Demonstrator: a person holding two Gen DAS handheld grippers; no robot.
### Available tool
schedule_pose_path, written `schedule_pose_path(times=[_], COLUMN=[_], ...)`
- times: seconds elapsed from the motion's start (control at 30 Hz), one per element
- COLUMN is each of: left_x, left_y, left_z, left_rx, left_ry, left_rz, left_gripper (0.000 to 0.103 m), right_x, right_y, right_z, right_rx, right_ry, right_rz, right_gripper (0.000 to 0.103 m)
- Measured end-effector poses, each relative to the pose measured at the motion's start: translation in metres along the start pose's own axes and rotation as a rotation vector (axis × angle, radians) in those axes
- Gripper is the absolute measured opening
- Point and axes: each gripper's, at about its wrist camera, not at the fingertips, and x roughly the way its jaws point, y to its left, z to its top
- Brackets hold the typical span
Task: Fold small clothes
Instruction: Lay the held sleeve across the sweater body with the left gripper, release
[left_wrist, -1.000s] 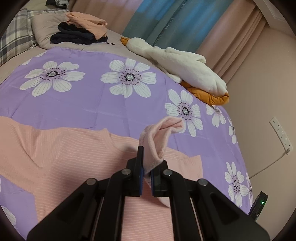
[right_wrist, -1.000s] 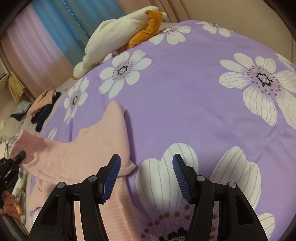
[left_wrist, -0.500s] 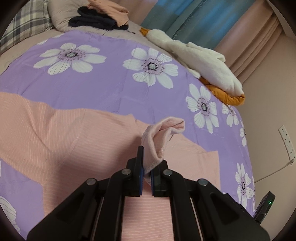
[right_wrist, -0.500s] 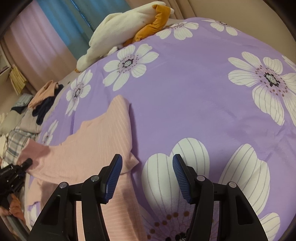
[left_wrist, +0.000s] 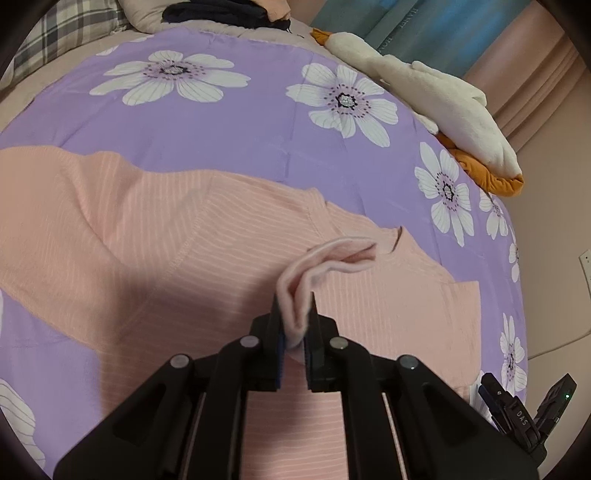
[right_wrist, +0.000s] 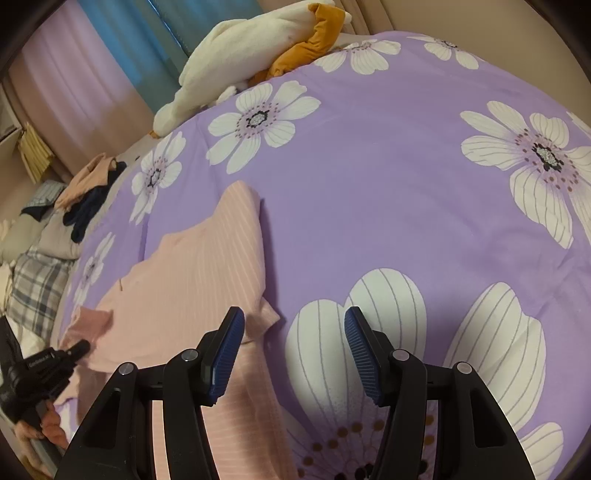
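Left gripper (left_wrist: 294, 325): jaws narrow, just beginning to part, with a bunched pink cuff (left_wrist: 325, 262) still between the pads; it hangs low over the shirt body.

Right gripper (right_wrist: 294, 354): jaws about half open, nothing between them; it hovers over the shirt's edge where that meets the bedspread (right_wrist: 388, 177).

Shirt (left_wrist: 184, 240): pink, striped, spread flat on the purple flowered bedspread. One sleeve is carried in across the body; the other (right_wrist: 236, 236) lies out to the side.

Surroundings: a white and orange plush toy (left_wrist: 443, 99) at the far edge, a small heap of clothes (right_wrist: 92, 184) near the pillows.

Progress, as judged: early. First sleeve fold nearly laid; second sleeve and body folds remain.
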Motion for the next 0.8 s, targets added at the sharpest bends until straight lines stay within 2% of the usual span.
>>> schedule_pose_path(times=[0.07,0.13,0.23,0.53,0.73,0.77,0.8], left_x=[-0.002,0.000,0.005,0.009,0.012,0.013,0.013], left_y=[0.003,0.007,0.013,0.025,0.029,0.031,0.030], left_z=[0.001,0.001,0.000,0.004,0.006,0.006,0.006], left_rx=[0.000,-0.015,-0.030,-0.069,-0.080,-0.088,-0.086], left_ry=[-0.006,0.003,0.030,0.039,0.025,0.023,0.022], left_rz=[0.013,0.025,0.033,0.034,0.023,0.029,0.035], left_gripper=[0.012,0.023,0.023,0.026,0.022,0.020,0.008], right_x=[0.000,0.000,0.001,0.001,0.002,0.001,0.001], right_y=[0.000,0.000,0.000,0.000,-0.001,-0.001,-0.001], right_z=[0.000,0.000,-0.001,-0.001,-0.001,-0.001,-0.001], right_rx=[0.000,0.000,0.000,0.003,0.004,0.004,0.002], right_ry=[-0.001,-0.002,-0.001,-0.001,0.001,0.002,0.004], right_rz=[-0.001,0.000,-0.001,-0.004,-0.005,-0.006,-0.006], right_gripper=[0.059,0.059,0.058,0.058,0.058,0.059,0.059])
